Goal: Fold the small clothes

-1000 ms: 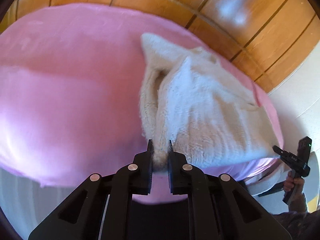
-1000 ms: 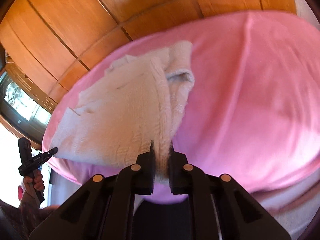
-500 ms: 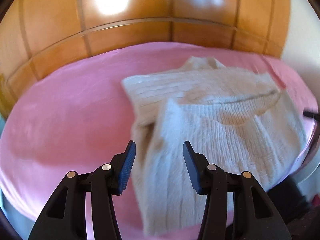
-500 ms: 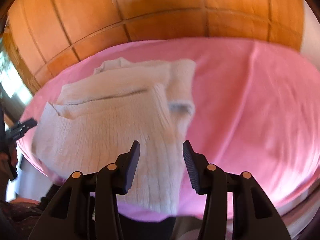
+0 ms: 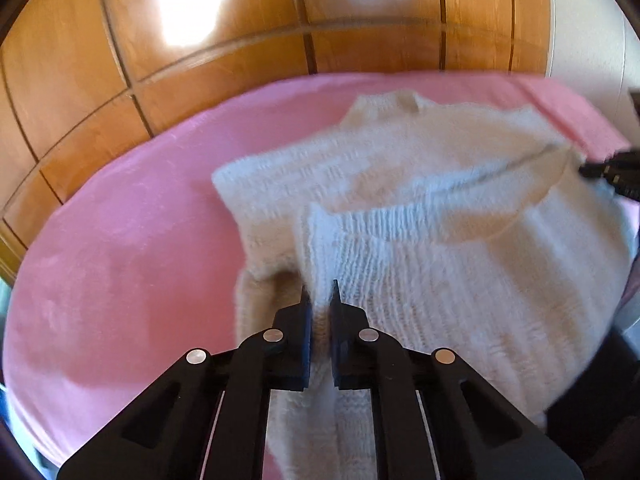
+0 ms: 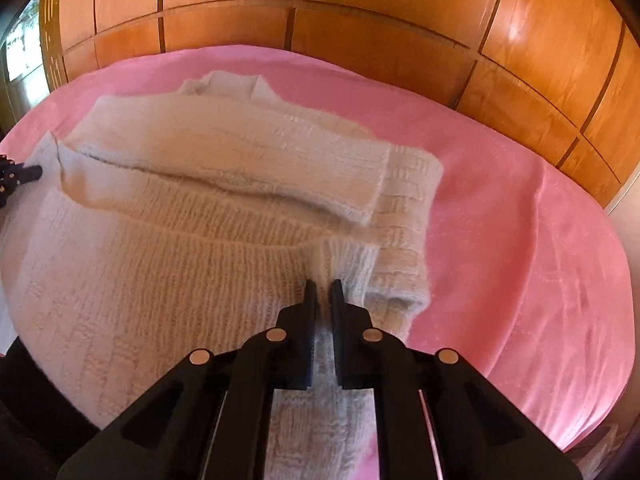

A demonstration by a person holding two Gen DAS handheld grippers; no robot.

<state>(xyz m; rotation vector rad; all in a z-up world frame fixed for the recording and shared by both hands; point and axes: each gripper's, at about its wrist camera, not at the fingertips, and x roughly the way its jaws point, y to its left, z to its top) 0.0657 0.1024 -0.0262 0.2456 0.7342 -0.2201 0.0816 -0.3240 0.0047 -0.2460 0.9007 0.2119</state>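
though its hem lies cut off, sweater [image 5: 420, 208] [image 6: 168, 248] pinched in both left gripper [image 5: 319, 306] and right gripper [image 6: 321, 294]

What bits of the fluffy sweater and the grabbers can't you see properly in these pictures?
- Left wrist view: the sweater is smeared by motion blur, so its knit is unclear.
- Left wrist view: the left gripper covers the fabric it pinches.
- Right wrist view: the right gripper hides its pinched edge.
- Both views: the sweater's near end is cut off by the bottom edge.
- The pink cover hides whatever lies underneath.
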